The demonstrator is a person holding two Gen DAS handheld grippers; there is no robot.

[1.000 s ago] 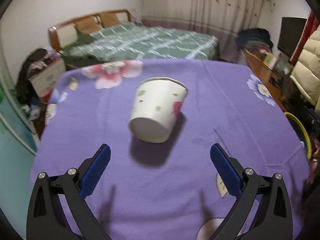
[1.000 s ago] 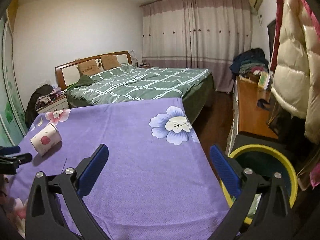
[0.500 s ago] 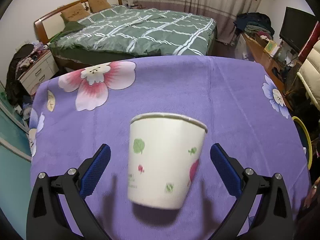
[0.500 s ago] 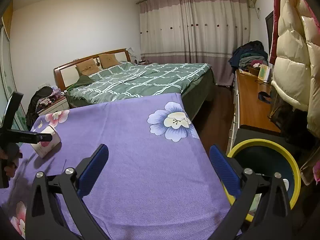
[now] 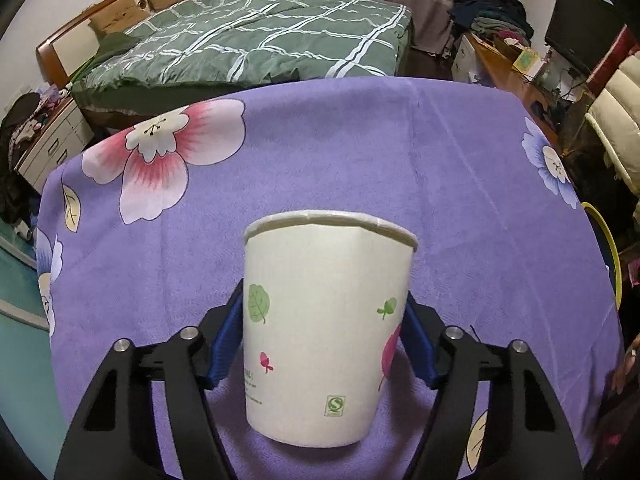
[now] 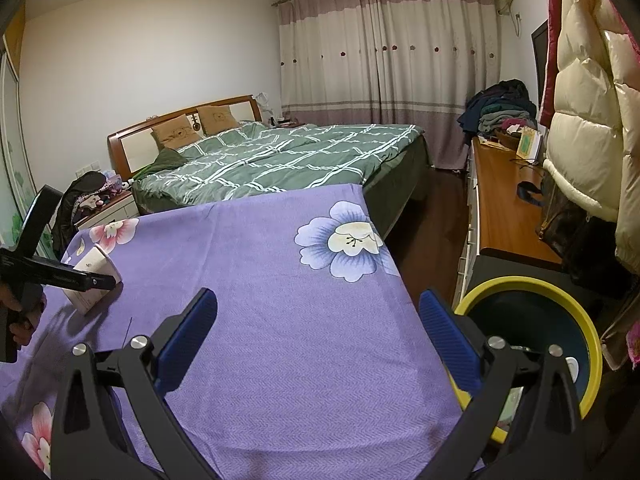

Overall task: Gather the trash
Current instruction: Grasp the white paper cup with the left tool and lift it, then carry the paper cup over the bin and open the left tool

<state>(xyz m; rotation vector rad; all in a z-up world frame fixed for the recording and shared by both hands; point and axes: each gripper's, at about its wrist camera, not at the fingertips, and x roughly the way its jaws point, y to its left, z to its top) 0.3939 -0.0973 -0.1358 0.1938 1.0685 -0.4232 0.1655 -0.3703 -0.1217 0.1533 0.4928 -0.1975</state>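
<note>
The left claw [image 5: 322, 340] is closing, with the paper cup [image 5: 326, 328] between its blue pads [image 5: 226, 344]; in the left wrist view both pads sit flush against the cup's sides, so it reads as gripping the cup. The cup lies on its side on the bench, its long axis running straight away from the claw: the flat base faces the camera and the rolled rim points off toward the far edge of the bench and the bed [image 5: 256, 36] beyond. The rim looks slightly creased at the top. Small green leaves and a pink flower are printed on its white wall.

From the right wrist view, the same cup [image 6: 94, 280] lies near the far left corner of the purple cloth [image 6: 280, 340], beside a pink printed flower, with the black frame of the left claw across it and a hand [image 6: 22, 312] behind.

The right claw [image 6: 318, 340] hangs released over the near right part of the bench, nothing between its pads. Just past the bench's right edge, on the floor, stands a yellow-rimmed bin [image 6: 552, 292], well apart from the cup.
</note>
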